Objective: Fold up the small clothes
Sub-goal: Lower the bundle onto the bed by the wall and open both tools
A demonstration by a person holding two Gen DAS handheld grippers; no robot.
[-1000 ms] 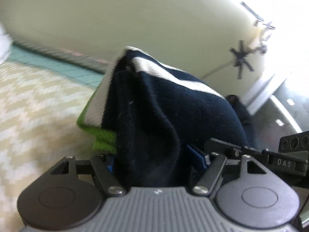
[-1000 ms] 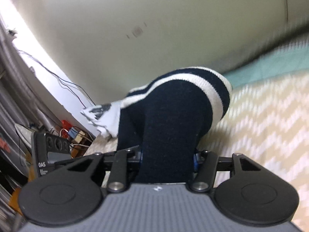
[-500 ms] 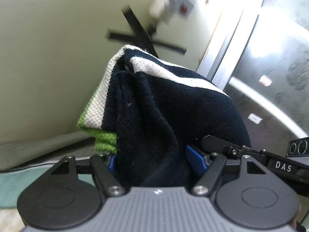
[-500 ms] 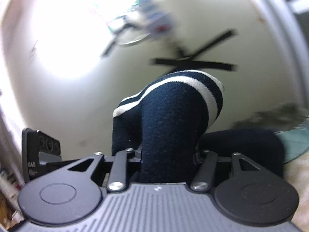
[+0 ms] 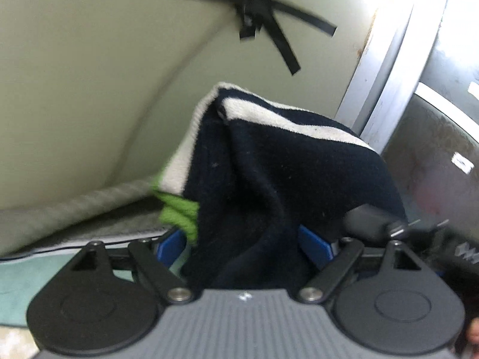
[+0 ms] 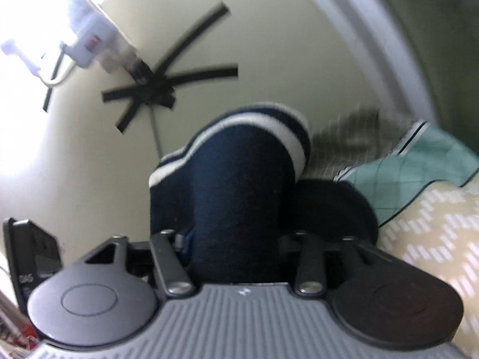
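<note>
A small navy knit garment with white stripes and a green edge is bunched between the blue pads of my left gripper, which is shut on it. The same garment also fills my right gripper, which is shut on another part of it. Both grippers are tilted up toward the wall and hold the garment off the surface. The fingertips are hidden by the cloth. The other gripper shows at the right edge of the left wrist view and at the left edge of the right wrist view.
A pale wall with black tape strips and a white power adapter is ahead. A grey metal door frame stands on the right. A teal and yellow zigzag bedcover lies low right.
Both grippers have tilted up and swung away from the bedcover toward the wall, carrying the garment with them. Their grip on it has not changed.
</note>
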